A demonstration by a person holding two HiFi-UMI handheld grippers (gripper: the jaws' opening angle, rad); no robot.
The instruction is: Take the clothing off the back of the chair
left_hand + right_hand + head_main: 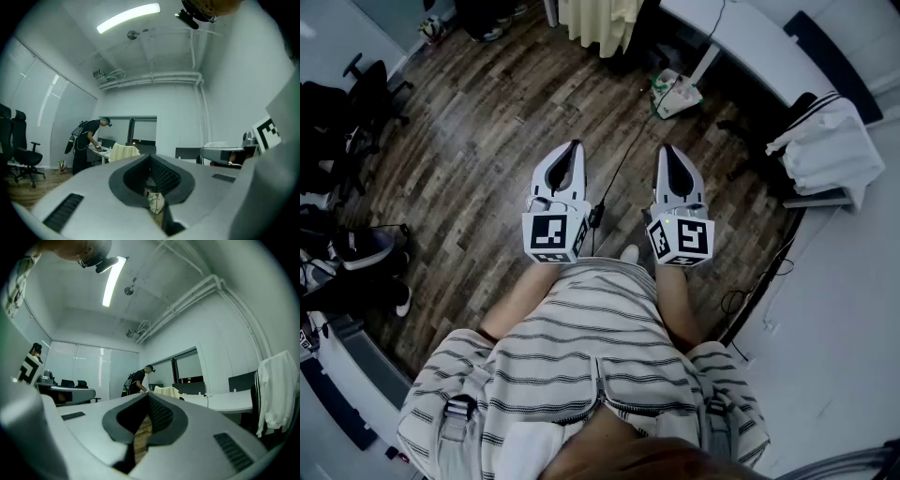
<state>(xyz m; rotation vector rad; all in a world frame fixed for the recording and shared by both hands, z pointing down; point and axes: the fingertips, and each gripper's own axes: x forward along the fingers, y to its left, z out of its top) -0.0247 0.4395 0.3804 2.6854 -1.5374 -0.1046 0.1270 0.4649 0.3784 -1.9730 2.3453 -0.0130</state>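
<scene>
A white garment with dark stripes (pixel 827 146) hangs over the back of a dark chair (pixel 769 155) at the right of the head view. It shows again as the white garment (pixel 276 390) at the right edge of the right gripper view. My left gripper (pixel 574 146) and right gripper (pixel 667 150) are held level side by side in front of my body, over the wood floor, well short of the chair. Both are shut with nothing between their jaws. The right gripper is the nearer one to the garment.
A white desk (pixel 750 42) runs along the far wall, with a pale yellow cloth (pixel 600 21) on another chair beside it. Black office chairs (pixel 347 103) stand at the left. A person (pixel 86 140) bends over a desk far off. A cable (pixel 623 155) trails across the floor.
</scene>
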